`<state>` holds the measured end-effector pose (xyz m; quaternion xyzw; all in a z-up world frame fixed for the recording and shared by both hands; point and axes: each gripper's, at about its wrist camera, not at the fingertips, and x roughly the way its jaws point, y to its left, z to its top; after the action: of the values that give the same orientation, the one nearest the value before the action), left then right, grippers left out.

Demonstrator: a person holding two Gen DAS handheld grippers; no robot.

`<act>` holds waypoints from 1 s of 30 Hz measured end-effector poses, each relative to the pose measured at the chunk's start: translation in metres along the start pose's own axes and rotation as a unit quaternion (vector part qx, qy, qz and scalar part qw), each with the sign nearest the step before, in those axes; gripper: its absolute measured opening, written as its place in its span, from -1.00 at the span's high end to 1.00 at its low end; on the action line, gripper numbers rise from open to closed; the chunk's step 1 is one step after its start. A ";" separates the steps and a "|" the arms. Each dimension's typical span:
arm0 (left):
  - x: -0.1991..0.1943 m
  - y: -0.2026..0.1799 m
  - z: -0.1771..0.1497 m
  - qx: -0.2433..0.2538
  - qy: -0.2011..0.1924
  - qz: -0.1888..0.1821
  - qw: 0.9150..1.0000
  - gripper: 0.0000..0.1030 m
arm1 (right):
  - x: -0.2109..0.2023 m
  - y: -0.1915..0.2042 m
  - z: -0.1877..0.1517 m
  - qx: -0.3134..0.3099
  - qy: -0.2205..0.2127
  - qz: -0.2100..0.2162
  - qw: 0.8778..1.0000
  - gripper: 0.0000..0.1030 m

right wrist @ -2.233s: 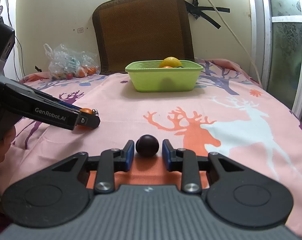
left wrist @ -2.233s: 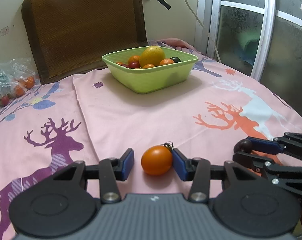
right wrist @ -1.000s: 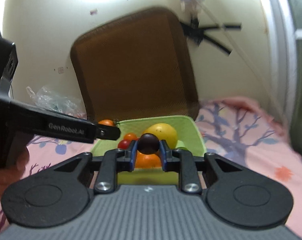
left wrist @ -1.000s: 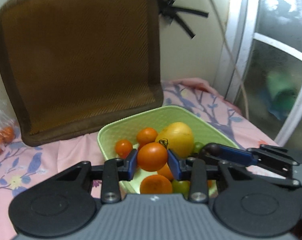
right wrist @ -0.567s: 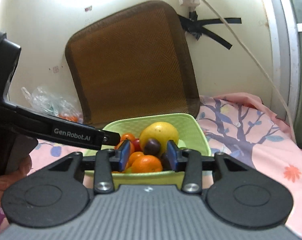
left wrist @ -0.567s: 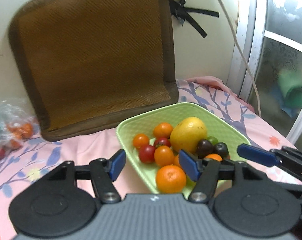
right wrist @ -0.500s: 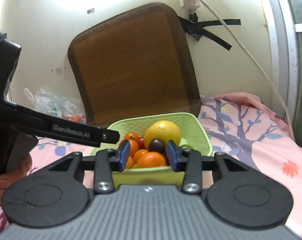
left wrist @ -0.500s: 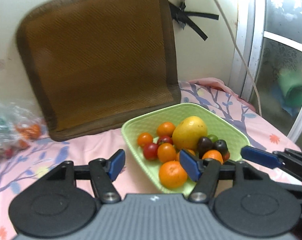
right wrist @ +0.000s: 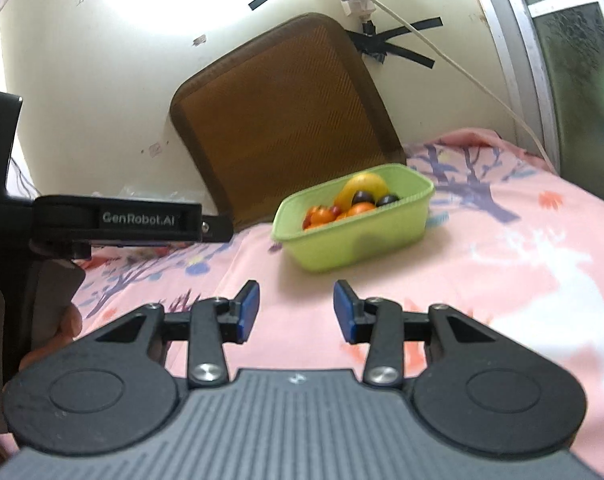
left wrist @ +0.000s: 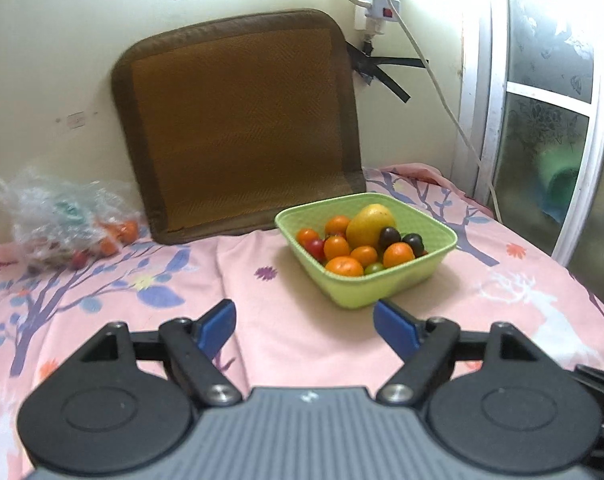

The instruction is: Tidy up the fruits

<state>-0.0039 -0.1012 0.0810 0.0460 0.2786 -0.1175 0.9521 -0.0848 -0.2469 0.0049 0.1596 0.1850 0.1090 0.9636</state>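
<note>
Green basket [left wrist: 429,276] of fruits [left wrist: 359,242] sits on the bed [left wrist: 286,344], ahead and slightly right of left tool [left wrist: 303,322], jaws opening, nothing between. Right tool [right wrist: 296,310] released, empty, basket ahead.

The bed, covered by a pink cotton sheet printed with deer and branching trees [left wrist: 309,344], carried everything in sight; a square lime-green plastic basket heaped with fruit [left wrist: 385,286] sat on the sheet toward its far right side; a crumpled clear plastic bag holding small orange and red fruit [left wrist: 58,224] lay at the far left, well apart from the basket; a brown woven mat with a dark padded border [left wrist: 242,128] stood on the bed's back edge, leaning against the wall just behind the basket.
</note>
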 end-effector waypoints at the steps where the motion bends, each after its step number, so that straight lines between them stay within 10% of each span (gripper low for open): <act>1: -0.005 0.001 -0.004 -0.004 0.000 0.002 1.000 -0.59 | -0.004 0.002 -0.003 0.002 0.001 -0.001 1.000 0.15; 10: -0.036 0.008 -0.037 -0.017 -0.008 0.032 0.999 -0.99 | -0.032 0.009 -0.025 0.033 0.022 0.000 0.999 0.14; 30: -0.042 0.022 -0.072 -0.046 0.041 0.069 0.996 -1.00 | -0.050 0.013 -0.048 0.077 0.040 -0.030 0.996 -0.17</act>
<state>-0.0696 -0.0612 0.0438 0.0263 0.3184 -0.0372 0.9469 -0.1504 -0.2351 -0.0164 0.2227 0.2358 0.0715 0.9432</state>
